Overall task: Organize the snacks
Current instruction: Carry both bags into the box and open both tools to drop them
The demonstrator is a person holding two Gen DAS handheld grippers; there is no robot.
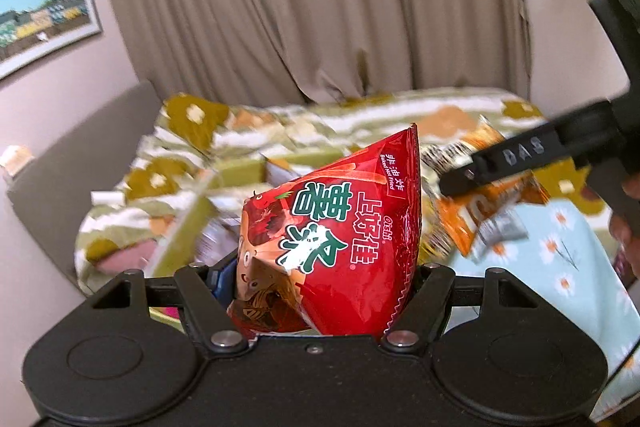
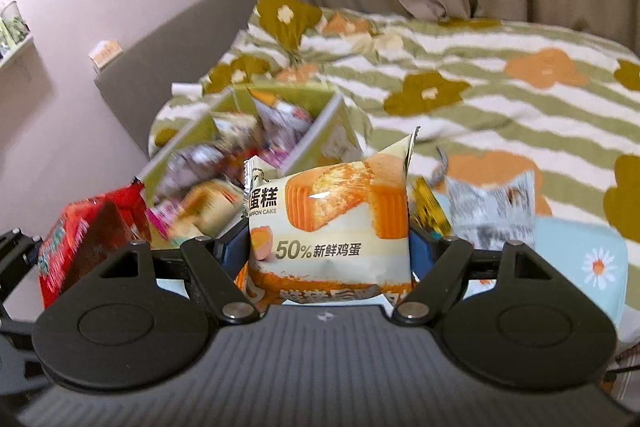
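A bed (image 2: 500, 99) fills most of both views, covered in a green-and-white striped quilt with olive and orange flowers. On it, toward the headboard side, sits a green cardboard box (image 2: 316, 135) with its flaps up, stuffed with blurred snack packets. A pale blue cloth with daisies (image 2: 592, 259) lies at the near right edge of the bed, with a grey-and-white packet (image 2: 492, 211) and a yellow one just beside it.

The left claw (image 1: 320, 279) is clamped on a red puffed chip bag (image 1: 340, 227), whose lower end is squeezed between the two pads while its top corner sticks up above the bed. The right claw (image 2: 330, 247) has a cream chiffon cake packet (image 2: 332, 223) gripped between its blue pads, upright and clear of the bed; its jaws are narrowing slightly on the soft wrapper. From the left wrist view, the right claw's black finger crosses in front of an orange packet (image 1: 488, 211).
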